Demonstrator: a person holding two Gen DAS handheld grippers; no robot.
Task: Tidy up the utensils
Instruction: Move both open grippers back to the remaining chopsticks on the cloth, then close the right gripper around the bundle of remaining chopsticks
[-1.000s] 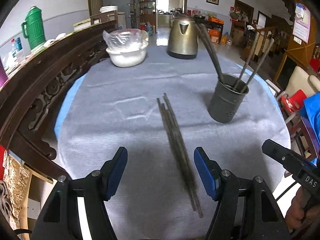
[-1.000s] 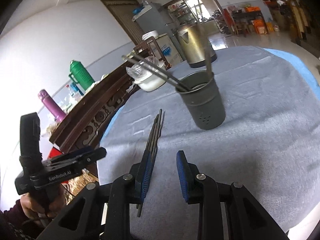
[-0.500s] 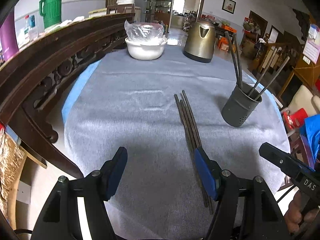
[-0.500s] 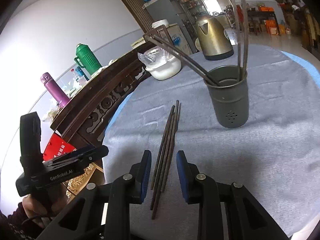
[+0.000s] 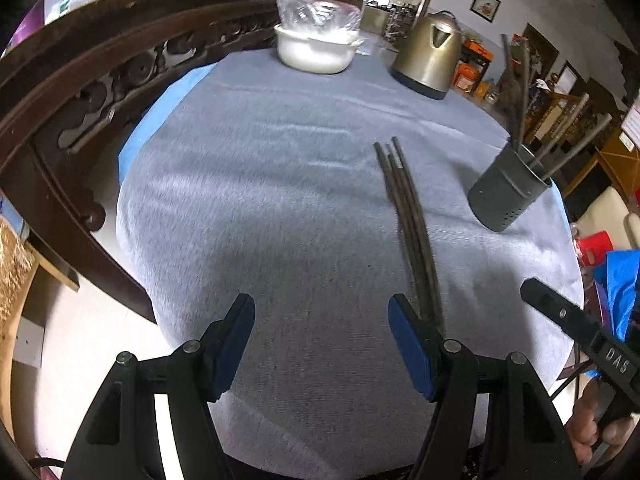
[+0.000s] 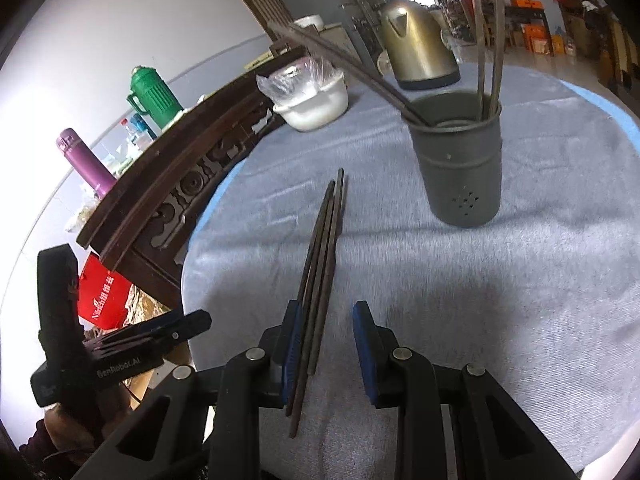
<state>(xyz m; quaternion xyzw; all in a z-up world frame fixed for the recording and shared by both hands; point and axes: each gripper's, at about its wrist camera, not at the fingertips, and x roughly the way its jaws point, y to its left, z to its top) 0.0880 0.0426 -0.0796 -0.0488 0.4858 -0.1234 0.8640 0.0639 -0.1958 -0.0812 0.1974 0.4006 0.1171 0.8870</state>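
Observation:
A few dark chopsticks (image 5: 408, 216) lie side by side on the grey tablecloth (image 5: 260, 208). A dark grey perforated holder (image 5: 504, 196) to their right has several chopsticks leaning in it. My left gripper (image 5: 322, 312) hovers open and empty, and the near ends of the chopsticks run behind its right finger. In the right wrist view the chopsticks (image 6: 320, 260) pass between the narrowly parted jaws of my right gripper (image 6: 327, 316), close to the left pad without being pinched. The holder (image 6: 460, 168) stands beyond it to the right.
A white bowl (image 5: 316, 52) under plastic film and a brass-coloured kettle (image 5: 430, 60) stand at the far side. A carved dark wooden rail (image 5: 80, 92) curves along the left. A green thermos (image 6: 154, 96) and a purple bottle (image 6: 84, 160) stand behind it. The table's near edge is just below both grippers.
The left gripper drifted left and lower, so the chopsticks shifted from between its jaws to behind its right finger. The right gripper slid over until the chopsticks lay between its jaws. Neither opening changed.

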